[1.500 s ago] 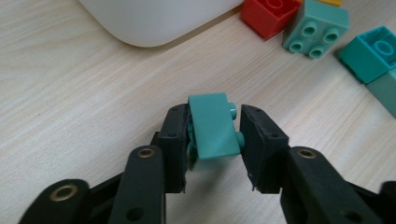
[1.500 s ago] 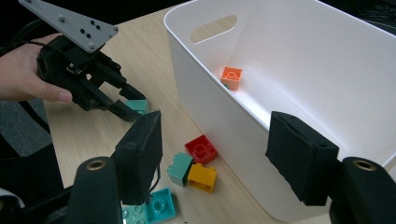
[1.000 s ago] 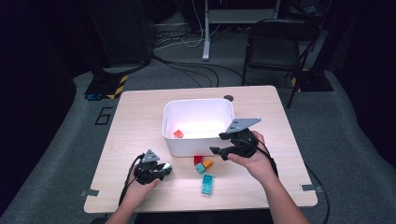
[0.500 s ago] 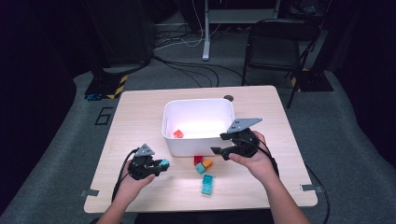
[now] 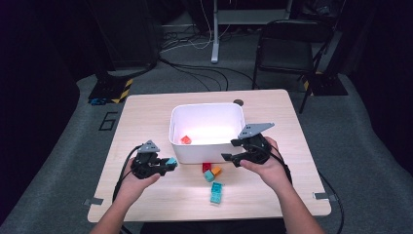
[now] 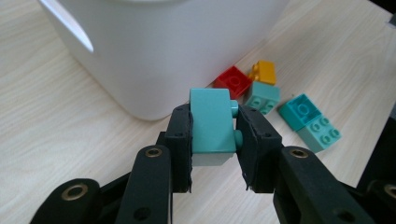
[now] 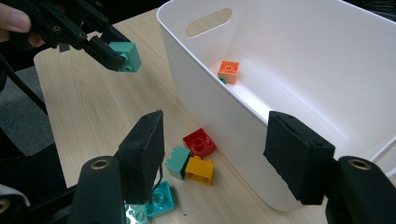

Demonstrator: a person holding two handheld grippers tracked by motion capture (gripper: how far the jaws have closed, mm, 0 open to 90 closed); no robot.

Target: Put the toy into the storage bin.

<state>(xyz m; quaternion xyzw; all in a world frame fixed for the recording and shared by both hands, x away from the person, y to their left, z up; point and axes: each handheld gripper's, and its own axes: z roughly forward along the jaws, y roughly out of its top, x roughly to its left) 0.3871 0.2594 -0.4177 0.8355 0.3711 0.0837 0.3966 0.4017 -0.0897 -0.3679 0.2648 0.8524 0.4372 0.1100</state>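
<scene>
**Teal block pinched beside the white bin**

The teal block (image 6: pixel 212 122) sits clamped between the pads of the left hand-held gripper (image 6: pixel 214 140), held clear of the counter (image 5: pixel 146 117), with its studs facing the right-hand pad. In the high view this block (image 5: pixel 171 161) hangs at about 8 o'clock from the white bin (image 5: pixel 204 146), just off the bin's near left corner, and the left hand-held gripper (image 5: pixel 163 165) points toward 3 o'clock.

The right hand-held gripper (image 5: pixel 229 152) rests at the bin's 4 o'clock corner, its jaws spread with nothing between them; in its own view they straddle the bin's near wall (image 7: pixel 243 135).

Inside the bin lies an orange block (image 5: pixel 185 140) near the front left, with a bit of green just beside it (image 7: pixel 222 80).

On the counter at 6 o'clock from the bin lie a red block (image 5: pixel 207 167), a yellow block (image 5: pixel 216 170) and a small teal block (image 5: pixel 209 176), touching one another. Two more teal blocks (image 5: pixel 216 192) lie joined just below them.
</scene>
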